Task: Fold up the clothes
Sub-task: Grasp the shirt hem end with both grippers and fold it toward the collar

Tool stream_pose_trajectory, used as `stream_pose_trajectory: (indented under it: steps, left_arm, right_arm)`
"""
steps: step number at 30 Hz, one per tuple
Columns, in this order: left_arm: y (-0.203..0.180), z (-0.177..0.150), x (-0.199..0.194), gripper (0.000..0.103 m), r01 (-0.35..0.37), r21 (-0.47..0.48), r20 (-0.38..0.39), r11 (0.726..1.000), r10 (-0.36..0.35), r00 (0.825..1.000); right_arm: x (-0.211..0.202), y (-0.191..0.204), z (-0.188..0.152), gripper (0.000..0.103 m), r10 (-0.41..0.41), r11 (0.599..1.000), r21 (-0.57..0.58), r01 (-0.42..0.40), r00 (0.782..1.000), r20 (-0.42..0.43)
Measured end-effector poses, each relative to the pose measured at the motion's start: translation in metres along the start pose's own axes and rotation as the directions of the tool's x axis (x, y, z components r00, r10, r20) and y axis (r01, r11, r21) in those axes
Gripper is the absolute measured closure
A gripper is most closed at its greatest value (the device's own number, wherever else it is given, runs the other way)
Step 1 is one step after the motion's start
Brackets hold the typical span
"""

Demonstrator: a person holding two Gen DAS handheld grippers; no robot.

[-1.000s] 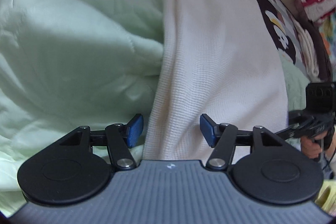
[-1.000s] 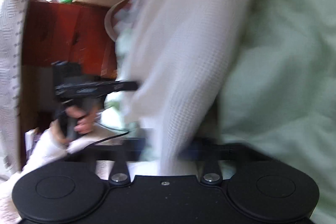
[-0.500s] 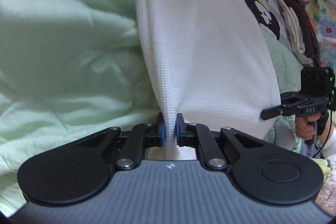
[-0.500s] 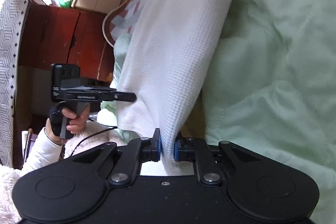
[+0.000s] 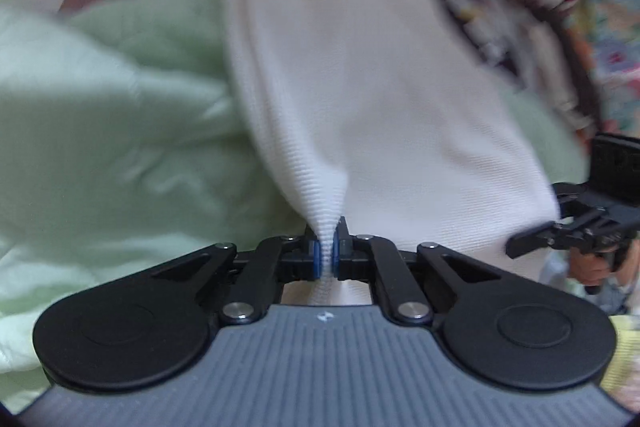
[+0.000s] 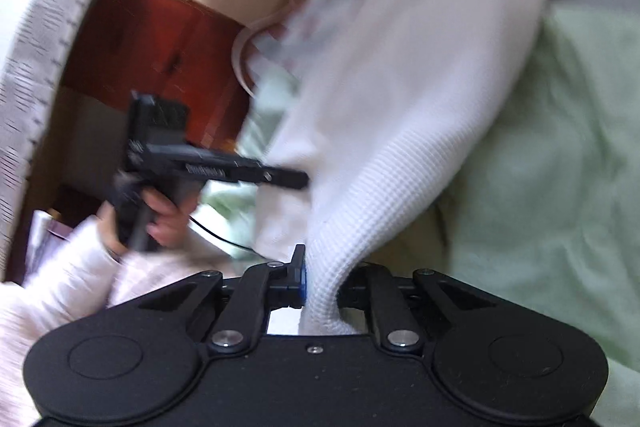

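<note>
A white waffle-knit garment lies stretched over a pale green quilt. My left gripper is shut on one near corner of it, the cloth pinched between the blue pads. In the right wrist view the same white garment runs up and away, and my right gripper is shut on its other near corner; the cloth hides the right finger. Each view shows the other gripper off to the side, held by a hand: the right gripper and the left gripper.
The green quilt covers the bed around the garment. A red-brown wooden cabinet stands beyond the bed edge in the right wrist view. Patterned bedding and a cartoon-print cloth lie at the far right in the left wrist view.
Both grippers went from open around the garment's edge to shut on it. Since then both views have shifted and blurred, and the cloth is pulled taut and lifted.
</note>
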State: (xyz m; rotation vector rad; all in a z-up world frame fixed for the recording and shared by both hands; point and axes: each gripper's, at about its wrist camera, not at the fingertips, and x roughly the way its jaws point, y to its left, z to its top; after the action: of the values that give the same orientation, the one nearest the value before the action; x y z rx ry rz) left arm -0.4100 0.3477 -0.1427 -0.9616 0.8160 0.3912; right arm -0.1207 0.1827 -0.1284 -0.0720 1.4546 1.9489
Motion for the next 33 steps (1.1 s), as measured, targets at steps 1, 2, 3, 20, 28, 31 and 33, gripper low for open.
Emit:
stream_pose_trajectory:
  steps: [1,2,3,20,28,31,33]
  left_arm:
    - [-0.004,0.003,-0.007,0.098,0.039,-0.006,0.028,0.999,-0.039,0.999]
    - [-0.008,0.007,-0.014,0.098,0.088,-0.024,0.066,0.996,-0.086,0.994]
    - [-0.011,0.011,-0.022,0.098,0.149,-0.045,0.113,0.988,-0.143,0.983]
    - [-0.011,0.007,0.054,0.041,0.182,-0.304,0.077,0.935,-0.167,0.983]
    - [-0.039,0.024,0.035,0.092,0.269,-0.204,0.239,0.941,-0.219,0.946]
    - [-0.038,0.030,0.013,0.092,0.296,-0.197,0.333,0.935,-0.220,0.917]
    - [-0.038,0.043,0.005,0.092,0.297,-0.204,0.384,0.933,-0.203,0.901]
  right_arm:
    - [-0.010,0.007,0.006,0.090,0.025,1.000,0.004,-0.025,0.999,0.029]
    - [-0.019,0.012,0.013,0.090,0.051,0.999,0.011,-0.052,0.997,0.065]
    - [-0.028,0.018,0.020,0.090,0.076,0.997,0.017,-0.078,0.992,0.100]
    - [-0.080,0.031,0.040,0.090,0.037,0.999,0.012,-0.041,0.967,0.250]
    - [-0.090,0.031,0.049,0.090,0.050,0.998,0.012,-0.056,0.952,0.303]
    - [-0.095,0.032,0.052,0.090,0.018,1.000,-0.006,-0.017,0.944,0.328]
    - [-0.098,0.032,0.057,0.090,-0.062,0.998,-0.009,0.069,0.934,0.351]
